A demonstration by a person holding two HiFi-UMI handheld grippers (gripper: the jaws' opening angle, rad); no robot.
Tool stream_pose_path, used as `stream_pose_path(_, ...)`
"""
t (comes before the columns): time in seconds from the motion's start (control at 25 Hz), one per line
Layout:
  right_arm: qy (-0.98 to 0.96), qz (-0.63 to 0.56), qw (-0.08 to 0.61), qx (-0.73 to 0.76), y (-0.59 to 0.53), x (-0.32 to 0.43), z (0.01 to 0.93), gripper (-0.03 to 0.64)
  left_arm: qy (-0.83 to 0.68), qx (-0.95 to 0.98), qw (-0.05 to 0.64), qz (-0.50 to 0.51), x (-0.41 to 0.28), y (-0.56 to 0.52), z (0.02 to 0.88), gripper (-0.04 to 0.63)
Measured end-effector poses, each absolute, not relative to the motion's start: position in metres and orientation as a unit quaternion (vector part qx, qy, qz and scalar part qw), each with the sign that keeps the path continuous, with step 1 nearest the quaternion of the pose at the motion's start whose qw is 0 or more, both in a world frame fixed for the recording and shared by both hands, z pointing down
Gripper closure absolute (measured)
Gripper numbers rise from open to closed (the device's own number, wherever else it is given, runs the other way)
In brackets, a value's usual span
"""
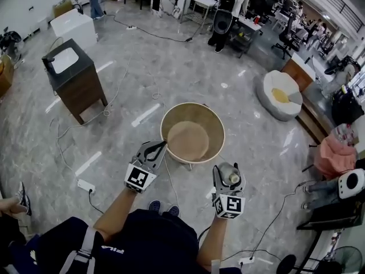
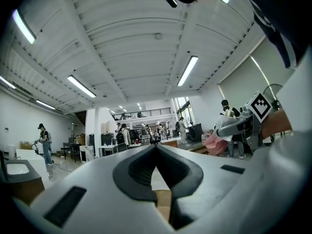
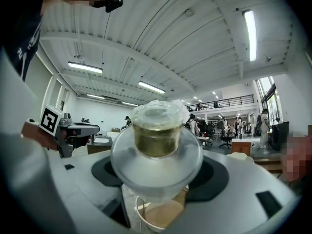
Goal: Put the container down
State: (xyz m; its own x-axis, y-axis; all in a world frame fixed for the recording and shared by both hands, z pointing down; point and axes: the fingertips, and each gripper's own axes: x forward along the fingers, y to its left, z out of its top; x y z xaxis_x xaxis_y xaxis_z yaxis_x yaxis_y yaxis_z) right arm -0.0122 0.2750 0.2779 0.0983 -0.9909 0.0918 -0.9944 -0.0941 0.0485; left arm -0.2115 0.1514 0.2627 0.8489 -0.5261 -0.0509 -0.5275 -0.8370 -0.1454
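My right gripper [image 1: 227,172] is shut on a small clear container [image 1: 232,177] with a gold-coloured band and a pale lid. It is held in the air, nearer to me than the round wooden tray table [image 1: 220,124]. In the right gripper view the container [image 3: 157,130] fills the space between the jaws, with the table's tan top [image 3: 161,214] below it. My left gripper [image 1: 163,144] is shut on nothing and hovers at the table's left rim. In the left gripper view its jaws [image 2: 156,149] meet at the tips.
A dark wooden cabinet with a white basin [image 1: 71,76] stands to the far left. A white beanbag [image 1: 278,94] lies to the right. Cables and a power strip [image 1: 86,185] run across the marble floor. Desks and people fill the far end of the room.
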Motion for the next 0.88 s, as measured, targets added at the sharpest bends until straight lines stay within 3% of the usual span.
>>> stream_pose_path(0.88, -0.687, 0.025, 0.044, 0.724, 0.249, 0.040, 0.286, 0.262, 0.324, -0.945, 0.046, -0.006, -0.180, 0.125, 0.269, 0.571)
